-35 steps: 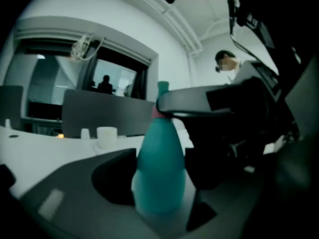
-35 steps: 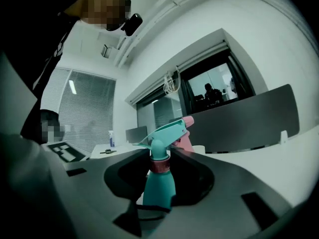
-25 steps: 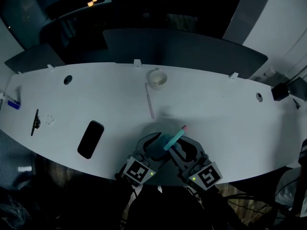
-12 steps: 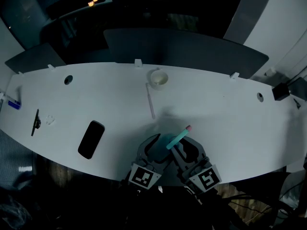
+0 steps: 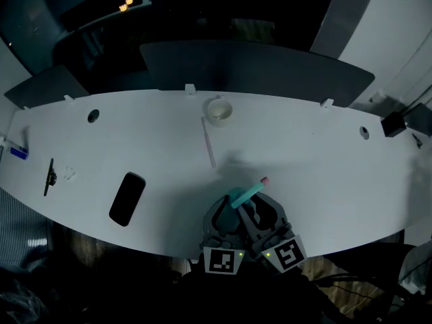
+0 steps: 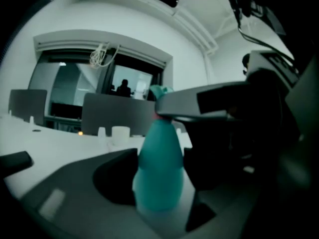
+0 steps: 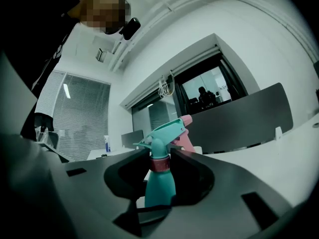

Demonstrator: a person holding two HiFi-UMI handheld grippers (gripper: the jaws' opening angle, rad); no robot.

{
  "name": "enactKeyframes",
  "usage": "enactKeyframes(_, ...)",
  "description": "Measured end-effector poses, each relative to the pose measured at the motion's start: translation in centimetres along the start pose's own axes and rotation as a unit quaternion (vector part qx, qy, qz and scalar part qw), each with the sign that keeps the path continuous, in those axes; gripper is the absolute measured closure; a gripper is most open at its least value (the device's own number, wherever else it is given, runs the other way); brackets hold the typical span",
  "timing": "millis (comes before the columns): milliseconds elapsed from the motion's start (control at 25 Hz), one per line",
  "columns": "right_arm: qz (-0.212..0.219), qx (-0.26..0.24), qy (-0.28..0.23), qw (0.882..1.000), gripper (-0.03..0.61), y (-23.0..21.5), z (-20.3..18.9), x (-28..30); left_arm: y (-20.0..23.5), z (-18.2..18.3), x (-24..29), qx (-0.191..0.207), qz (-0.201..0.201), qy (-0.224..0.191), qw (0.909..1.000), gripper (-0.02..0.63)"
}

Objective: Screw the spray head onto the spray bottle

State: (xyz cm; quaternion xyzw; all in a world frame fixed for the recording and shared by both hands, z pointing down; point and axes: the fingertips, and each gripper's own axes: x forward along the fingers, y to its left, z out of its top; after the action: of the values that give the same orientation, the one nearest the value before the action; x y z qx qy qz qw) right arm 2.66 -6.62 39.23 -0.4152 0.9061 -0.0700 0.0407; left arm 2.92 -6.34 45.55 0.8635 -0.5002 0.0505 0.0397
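A teal spray bottle (image 5: 237, 198) with a teal spray head and pink nozzle tip (image 5: 263, 180) is held over the near edge of the white table (image 5: 324, 160), between both grippers. My right gripper (image 5: 261, 212) is shut on the pink collar (image 7: 160, 164) just under the spray head (image 7: 168, 132). My left gripper (image 5: 227, 214) sits close beside it. Its jaws have just been closing, and the bottle's teal body (image 6: 158, 168) fills the gap between them, its sides meeting both jaws. The bottle's base is hidden.
On the table lie a black phone (image 5: 127, 198) at the left, a thin dip tube (image 5: 208, 142) in the middle, a white ring-shaped thing (image 5: 219, 111) behind it, and a black pen (image 5: 50, 174) far left. Dark chairs stand beyond the far edge.
My left gripper has swung round from the bottle's left to sit close beside the right gripper, its marker cube shifting right. The bottle and right gripper have hardly moved.
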Motion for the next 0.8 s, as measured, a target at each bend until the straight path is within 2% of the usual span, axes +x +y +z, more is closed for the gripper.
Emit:
enactKeyframes(40,0.005,0.002,0.003,1.0,0.445,0.0,0.0,-0.1,0.0,0.1,0.0,-0.013,-0.006,-0.004,0.9999,0.322)
enactKeyframes(120,0.026,0.006,0.011,1.0,0.445,0.2,-0.1,-0.2,0.4,0.2,-0.2,-0.021,-0.069,0.003,0.9974,0.294)
enactKeyframes(160,0.041,0.012,0.014,0.999,0.445,0.3,-0.1,-0.2,0.6,0.1,-0.3,-0.012,-0.112,0.014,0.9935,0.265)
enactKeyframes(240,0.068,0.033,0.014,0.997,0.445,0.3,0.0,-0.2,0.9,-0.3,-0.5,0.013,-0.191,0.036,0.9808,0.264)
enactKeyframes(320,0.078,0.045,0.008,0.996,0.445,0.0,0.1,-0.2,0.5,-0.5,-0.3,0.02,-0.23,0.045,0.9719,0.255)
enactKeyframes(360,0.075,0.037,0.005,0.996,0.445,-0.1,0.1,-0.1,0.3,-0.6,-0.2,0.02,-0.228,0.042,0.9726,0.296)
enactKeyframes(400,0.066,0.024,0.003,0.998,0.445,-0.1,0.2,0.0,0.1,-0.6,-0.1,0.023,-0.208,0.037,0.9772,0.322)
enactKeyframes(440,0.054,0.012,0.0,0.998,0.445,-0.2,0.2,0.0,0.1,-0.6,-0.1,0.025,-0.173,0.029,0.9842,0.326)
enactKeyframes(520,0.03,0.006,-0.007,1.0,0.445,-0.1,0.1,-0.1,0.1,-0.5,-0.4,0.018,-0.079,0.016,0.9966,0.33)
enactKeyframes(600,0.013,0.015,-0.012,1.0,0.445,0.0,0.1,-0.2,0.0,-0.5,-0.6,-0.009,0.0,0.015,0.9998,0.334)
enactKeyframes(640,0.01,0.018,-0.013,1.0,0.445,0.1,0.0,-0.3,-0.1,-0.5,-0.7,-0.023,0.014,0.016,0.9995,0.334)
enactKeyframes(720,0.017,0.02,-0.008,1.0,0.445,0.1,-0.1,-0.5,0.0,-0.3,-0.8,-0.041,-0.013,0.011,0.999,0.328)
enactKeyframes(800,0.041,0.023,0.004,0.999,0.445,0.3,-0.3,-0.5,0.9,-0.1,-1.1,-0.038,-0.079,0.01,0.9961,0.277)
